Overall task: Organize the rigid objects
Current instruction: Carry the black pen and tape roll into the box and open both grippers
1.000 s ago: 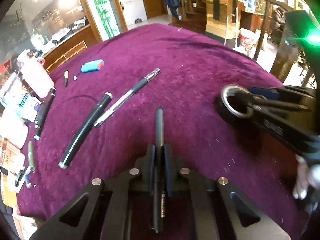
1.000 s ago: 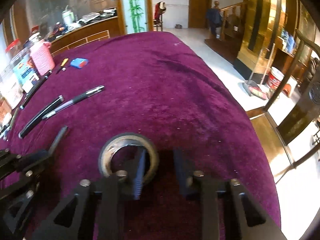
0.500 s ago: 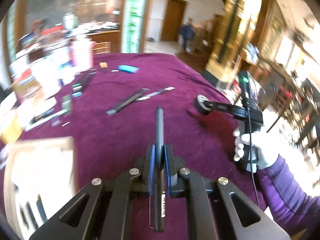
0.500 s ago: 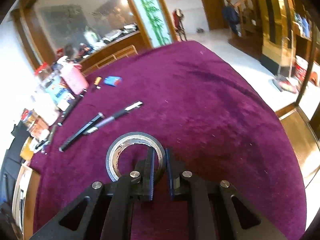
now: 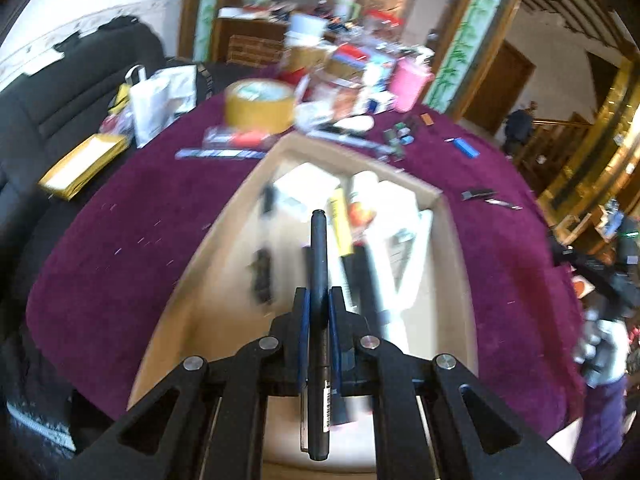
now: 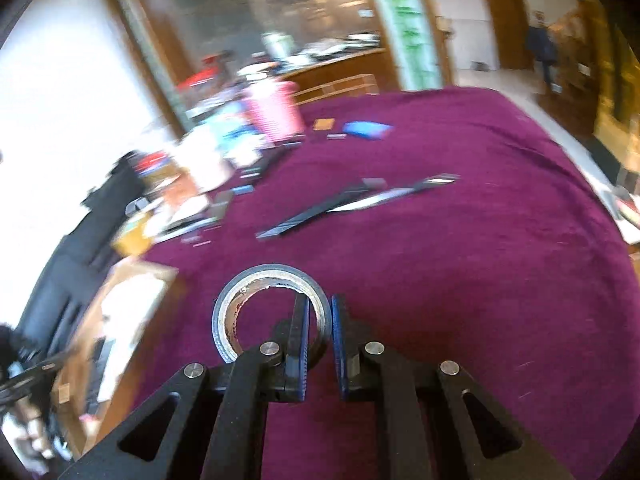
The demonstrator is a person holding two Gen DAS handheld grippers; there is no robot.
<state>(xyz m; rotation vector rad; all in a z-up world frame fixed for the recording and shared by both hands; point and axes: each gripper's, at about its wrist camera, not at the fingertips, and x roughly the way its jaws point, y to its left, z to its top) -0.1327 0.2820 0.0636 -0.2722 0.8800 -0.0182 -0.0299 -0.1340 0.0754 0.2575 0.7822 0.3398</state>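
Over the bench [image 5: 120,240], w/ its purple cloth, sits the biggest thing in play: an open cardboard box [image 5: 448,248] already holding a jumble of stuff, too blurred to name item by item. Step in hand looks like the carry-and-drop: both picked things are up and headed for that box.

Left gripper [image 5: 319,300] is directly above the box interior, pointing down and fwd along its length. Its jaws are pinched tight on a black pen [image 5: 319,248], which runs straight out between them, tip toward the far wall of the box, barcode end back toward the camera. Next move prob: lower a bit, line the pen up w/ the long items inside, then let go. Needs a low release so it doesn't bounce or roll onto the pile.

Right gripper [image 6: 320,332] is out over bare cloth, box [image 6: 120,304] off to its left. Jaws are nearly closed, one inside and one outside the ring wall of a roll of tape [image 6: 224,312], gripping it approx flat. It needs to swing left to reach the box, w/o clashing w/ the other arm.

Two more pens [image 6: 352,204] lie side by side further out on the cloth, not yet collected.
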